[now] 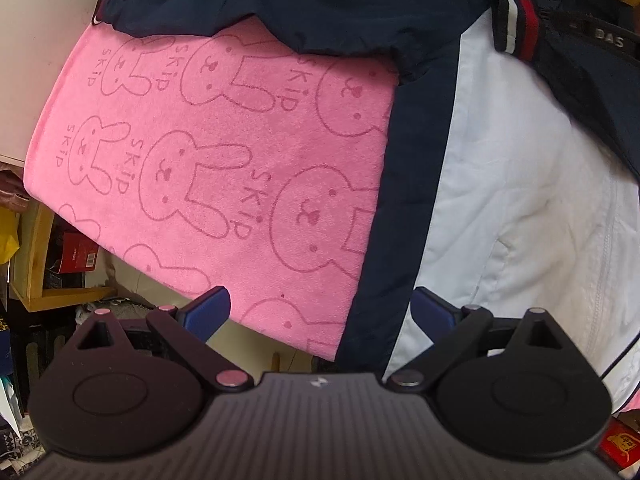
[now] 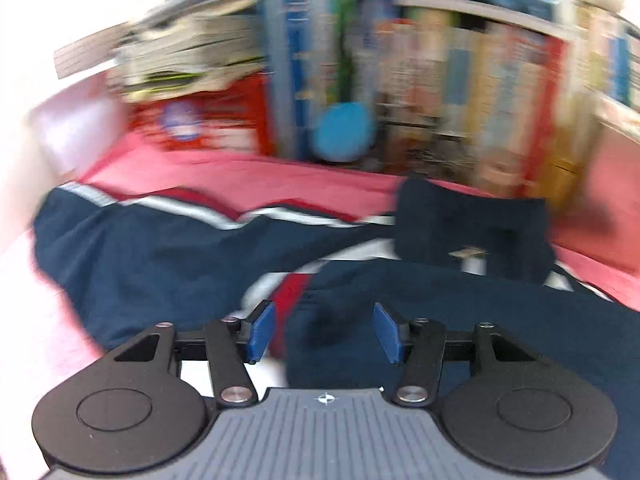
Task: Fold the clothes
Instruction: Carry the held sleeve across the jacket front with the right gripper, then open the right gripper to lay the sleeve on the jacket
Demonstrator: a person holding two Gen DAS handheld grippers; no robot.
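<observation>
A navy and white jacket [image 1: 500,168] with red and white striped trim lies on a pink rabbit-print towel [image 1: 224,160]. In the left wrist view its white panel and navy side band run to the near edge. My left gripper [image 1: 320,312] is open, its blue pads straddling the navy band at the near hem. In the blurred right wrist view the jacket [image 2: 160,256] spreads navy with a red and white stripe. My right gripper [image 2: 324,332] is open just above the navy cloth, holding nothing.
A crowded bookshelf [image 2: 440,80] and a stack of papers [image 2: 188,56] stand behind the pink surface. A white wall [image 1: 48,20] is at the left. A wooden shelf [image 1: 44,264] with a red box sits below the towel's edge.
</observation>
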